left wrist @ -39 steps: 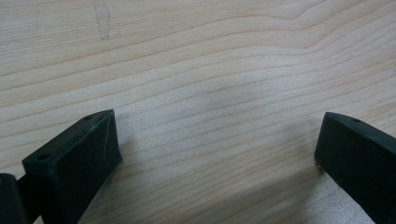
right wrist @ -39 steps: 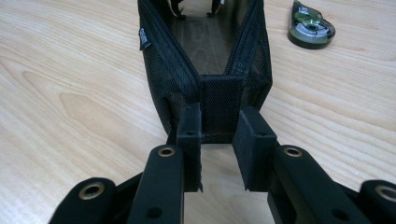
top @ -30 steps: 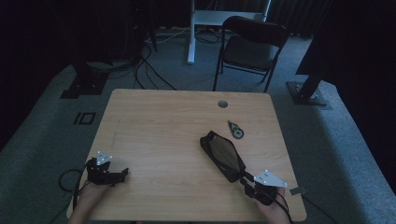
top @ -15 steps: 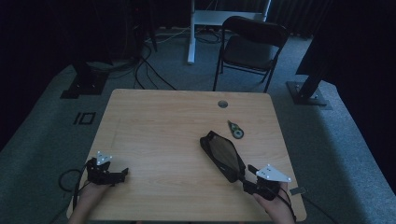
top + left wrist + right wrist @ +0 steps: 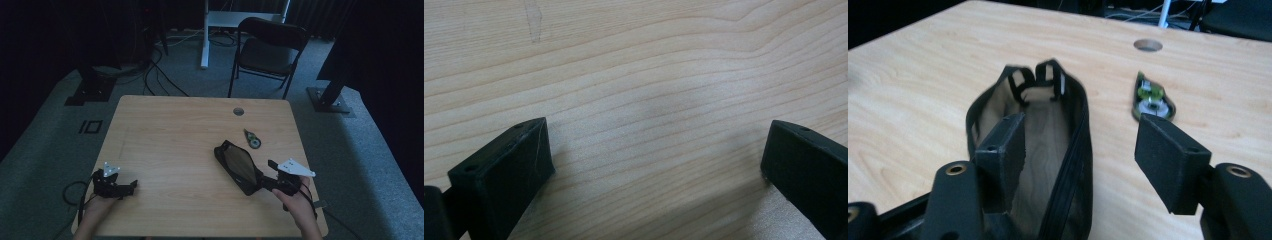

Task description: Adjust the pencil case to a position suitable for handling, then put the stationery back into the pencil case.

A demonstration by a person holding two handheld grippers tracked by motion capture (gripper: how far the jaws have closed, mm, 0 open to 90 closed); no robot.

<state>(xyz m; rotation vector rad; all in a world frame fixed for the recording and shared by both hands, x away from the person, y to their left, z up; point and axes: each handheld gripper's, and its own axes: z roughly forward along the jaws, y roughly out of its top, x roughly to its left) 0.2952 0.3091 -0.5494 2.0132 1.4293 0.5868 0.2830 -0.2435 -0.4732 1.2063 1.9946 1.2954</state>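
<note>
- I see the right gripper (image 5: 272, 181) at the near right of the table (image 5: 170, 130), my view from above showing a hand (image 5: 298, 202) behind it and its grey plate on top.
- Its jaws have just been opening and now stand spread; in the right gripper view 1 jaw sits inside the mouth of the pouch (image 5: 1040, 150) and the other outside it, clear of the fabric (no pad presses on the rim).
- The pouch (image 5: 239, 165), black with a mesh side and a zip edge, lies open on the wood just ahead of that gripper, its long axis slanting away toward the table's middle.
- A small green-and-white tape dispenser (image 5: 252, 139) lies on the table just beyond the pouch, near it but apart; the right gripper view shows it (image 5: 1150, 100) past the outer jaw.
- A round cable hole (image 5: 238, 111) sits farther back in the tabletop.
- The left gripper (image 5: 131, 185) rests at the near left, well apart from the pouch.
- In the left gripper view its 2 jaws stand wide apart over bare wood grain (image 5: 649, 100), nothing between them.
</note>
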